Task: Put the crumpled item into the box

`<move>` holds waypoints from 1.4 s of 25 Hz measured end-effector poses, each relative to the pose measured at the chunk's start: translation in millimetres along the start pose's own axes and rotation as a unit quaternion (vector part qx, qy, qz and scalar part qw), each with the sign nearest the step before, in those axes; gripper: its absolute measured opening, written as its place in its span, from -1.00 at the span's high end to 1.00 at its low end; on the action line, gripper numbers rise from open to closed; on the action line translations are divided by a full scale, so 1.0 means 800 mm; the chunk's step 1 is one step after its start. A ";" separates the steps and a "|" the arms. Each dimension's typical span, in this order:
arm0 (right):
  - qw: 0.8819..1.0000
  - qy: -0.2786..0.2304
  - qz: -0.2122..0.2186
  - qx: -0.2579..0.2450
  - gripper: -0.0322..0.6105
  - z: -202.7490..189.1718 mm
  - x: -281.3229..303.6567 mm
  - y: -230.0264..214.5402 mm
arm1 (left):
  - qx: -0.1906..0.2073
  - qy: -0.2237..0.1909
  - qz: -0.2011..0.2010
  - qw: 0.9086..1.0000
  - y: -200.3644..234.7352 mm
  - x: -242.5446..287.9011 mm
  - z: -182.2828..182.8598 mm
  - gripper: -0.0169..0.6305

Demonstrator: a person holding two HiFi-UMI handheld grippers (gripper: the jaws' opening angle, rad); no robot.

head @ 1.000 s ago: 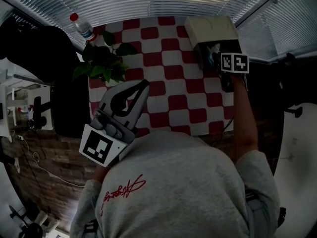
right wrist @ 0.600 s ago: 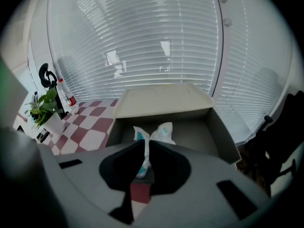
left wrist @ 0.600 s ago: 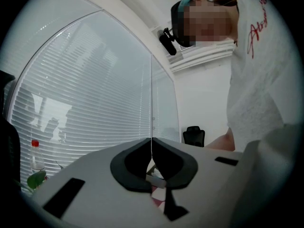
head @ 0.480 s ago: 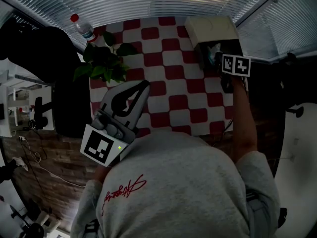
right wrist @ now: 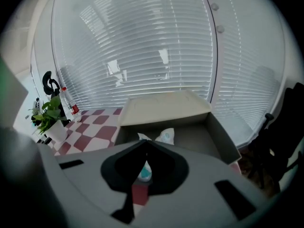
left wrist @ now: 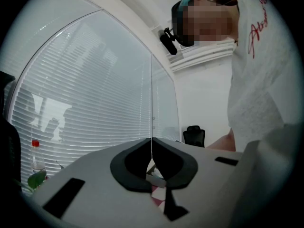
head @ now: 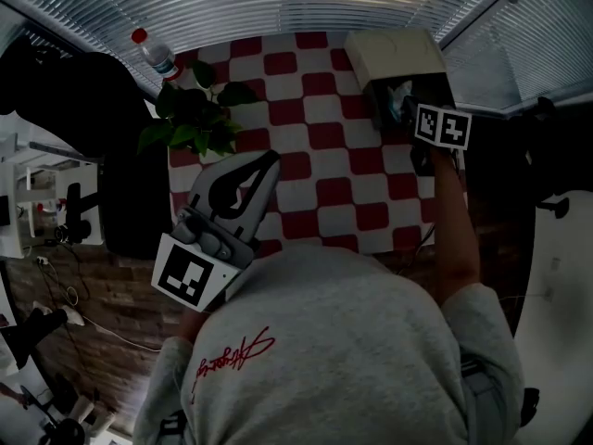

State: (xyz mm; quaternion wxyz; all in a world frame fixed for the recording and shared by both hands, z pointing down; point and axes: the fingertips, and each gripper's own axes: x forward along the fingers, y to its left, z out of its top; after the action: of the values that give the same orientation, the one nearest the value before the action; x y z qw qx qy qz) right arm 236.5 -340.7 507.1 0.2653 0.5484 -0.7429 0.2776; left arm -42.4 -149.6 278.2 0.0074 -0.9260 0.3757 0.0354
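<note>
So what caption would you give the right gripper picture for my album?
Right gripper, jaws closing shut, at the open box with the crumpled item lying inside.

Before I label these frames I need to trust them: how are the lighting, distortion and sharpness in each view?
Head view: dim overall, corners vignetted black, the checkered tablecloth readable all the same. Left gripper view: backlit by bright window blinds, heavy fisheye. Right gripper view: blinds bow strongly, but the box and crumpled item inside are evenly lit, fairly sharp.
</note>
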 end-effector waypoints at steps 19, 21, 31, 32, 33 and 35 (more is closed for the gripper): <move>0.996 -0.085 0.025 -0.022 0.86 0.007 -0.029 0.033 | 0.003 0.002 -0.001 1.000 -0.001 0.002 0.001 0.89; 0.995 -0.089 0.028 -0.022 0.87 0.007 -0.033 0.037 | 0.003 0.002 -0.001 1.000 -0.001 0.002 0.001 0.89; 0.992 -0.122 0.038 -0.024 0.87 0.020 -0.053 0.056 | 0.001 0.002 -0.002 1.000 0.000 0.002 -0.001 0.89; 0.991 -0.124 0.039 -0.024 0.87 0.021 -0.056 0.057 | 0.001 0.002 -0.002 1.000 0.000 0.002 -0.001 0.89; 0.991 -0.127 0.040 -0.024 0.87 0.022 -0.059 0.058 | 0.001 0.002 -0.002 1.000 0.000 0.002 -0.001 0.89; 0.990 -0.132 0.041 -0.024 0.87 0.024 -0.064 0.060 | 0.002 0.002 -0.002 1.000 -0.001 0.002 0.000 0.89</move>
State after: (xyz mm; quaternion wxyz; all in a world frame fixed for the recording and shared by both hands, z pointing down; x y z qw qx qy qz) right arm 201.4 -308.2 452.2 0.1662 0.5425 -0.8000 0.1953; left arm -40.8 -150.4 278.4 0.0083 -0.9270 0.3736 0.0331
